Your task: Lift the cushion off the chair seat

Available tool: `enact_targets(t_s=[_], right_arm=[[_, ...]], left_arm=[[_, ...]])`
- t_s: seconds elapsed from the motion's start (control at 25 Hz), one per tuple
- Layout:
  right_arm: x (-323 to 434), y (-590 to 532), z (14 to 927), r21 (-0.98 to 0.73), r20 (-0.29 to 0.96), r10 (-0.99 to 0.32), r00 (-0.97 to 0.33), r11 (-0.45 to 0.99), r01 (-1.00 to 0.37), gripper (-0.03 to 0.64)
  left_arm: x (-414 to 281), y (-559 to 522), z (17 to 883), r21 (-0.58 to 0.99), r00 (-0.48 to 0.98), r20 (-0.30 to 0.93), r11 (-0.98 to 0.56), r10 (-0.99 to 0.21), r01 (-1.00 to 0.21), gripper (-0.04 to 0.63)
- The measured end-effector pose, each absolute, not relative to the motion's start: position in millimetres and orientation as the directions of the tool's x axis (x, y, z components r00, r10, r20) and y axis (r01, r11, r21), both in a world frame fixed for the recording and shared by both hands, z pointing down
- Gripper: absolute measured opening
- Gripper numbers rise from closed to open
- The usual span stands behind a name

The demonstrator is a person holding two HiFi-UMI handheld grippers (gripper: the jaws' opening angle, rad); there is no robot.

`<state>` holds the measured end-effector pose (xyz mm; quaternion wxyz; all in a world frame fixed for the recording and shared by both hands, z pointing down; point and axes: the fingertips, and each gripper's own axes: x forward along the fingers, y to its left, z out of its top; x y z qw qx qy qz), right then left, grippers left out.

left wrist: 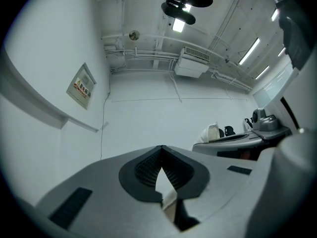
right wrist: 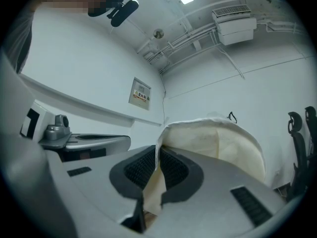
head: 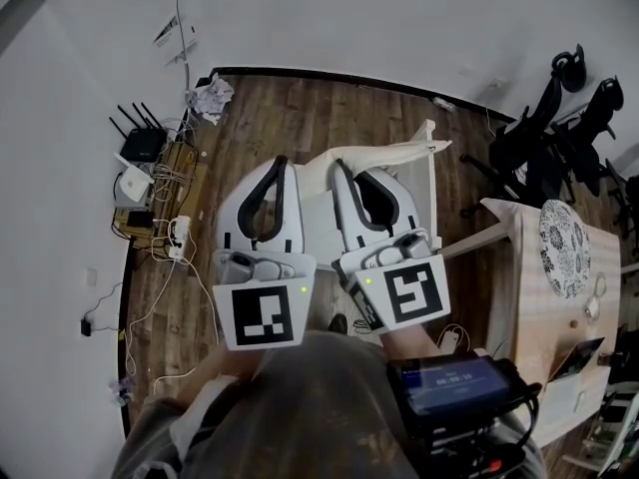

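Observation:
The cream cushion (head: 384,154) hangs lifted in front of me, above the white chair (head: 431,183). In the head view both grippers point away from me, side by side. My left gripper (head: 282,162) is shut at the cushion's left edge. A strip of cream fabric (left wrist: 169,205) shows between its jaws in the left gripper view, where the gripper (left wrist: 162,148) faces a white wall. My right gripper (head: 339,166) is shut on the cushion. In the right gripper view (right wrist: 158,150) the cushion (right wrist: 218,143) bulges out beyond the pads.
A router and tangled cables (head: 142,150) sit on a low shelf at the left wall. Crumpled cloth (head: 210,96) lies on the wooden floor. Black office chairs (head: 559,118) stand at the right, by a wooden table with a patterned plate (head: 564,247).

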<state>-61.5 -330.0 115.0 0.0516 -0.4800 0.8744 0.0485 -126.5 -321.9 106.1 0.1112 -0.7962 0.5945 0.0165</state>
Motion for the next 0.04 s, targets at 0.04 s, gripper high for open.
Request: enact_targets(t_s=[0.04], right_arm=[[-61.3,-330.2,115.6,0.034,-0.135,-0.834,-0.534,0.535,-0.844,0.031]], left_arm=[[-126.8,-322.4,105.8,-0.157,0.291,-0.16,-0.267,-0.943,-0.951,0.006]])
